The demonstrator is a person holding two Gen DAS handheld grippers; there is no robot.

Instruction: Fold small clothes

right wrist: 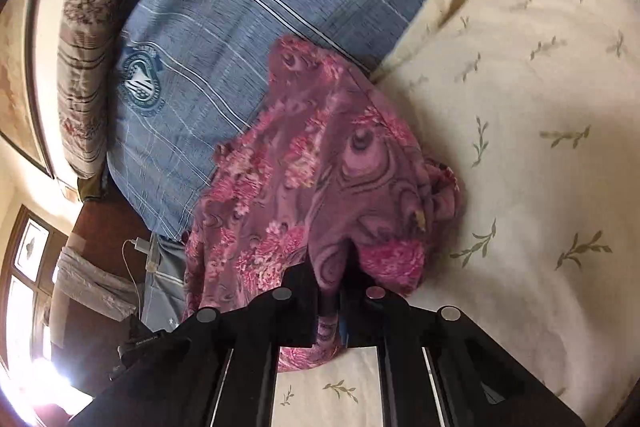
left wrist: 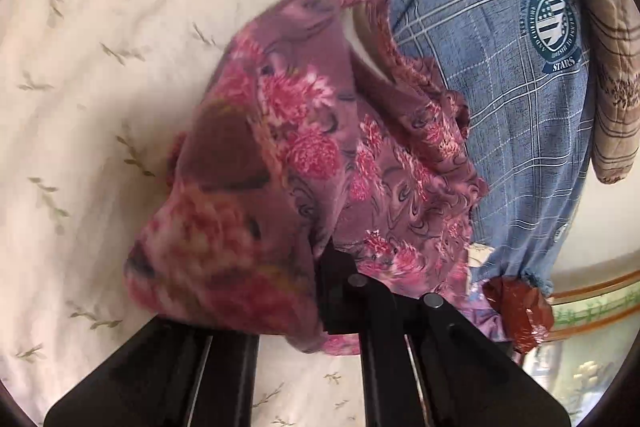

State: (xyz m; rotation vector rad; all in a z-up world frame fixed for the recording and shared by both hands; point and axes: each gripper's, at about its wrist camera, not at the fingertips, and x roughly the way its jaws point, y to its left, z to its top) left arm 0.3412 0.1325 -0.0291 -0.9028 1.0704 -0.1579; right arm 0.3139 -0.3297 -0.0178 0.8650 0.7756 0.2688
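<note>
While both pairs of jaws are clenching folds of the one pink floral garment (left wrist: 304,155), it is hanging bunched between the left gripper (left wrist: 340,291) and the right gripper (right wrist: 332,291), just above the cream sheet (left wrist: 80,87) of the bed, with its far edge reaching toward the blue checked cover (left wrist: 480,27). The cloth is gathering in thick, uneven wads at each grip rather than along a clean hem, so I judge that a layer could be slipping free as the person is spreading it, leaving one corner drooping. Laying it down like this would likely be trapping creases under the fold. By my count there is one garment, two grippers, one cream sheet, one blue cover with a round badge (right wrist: 140,83), and one brown striped quilt (right wrist: 88,39) at the far side.
</note>
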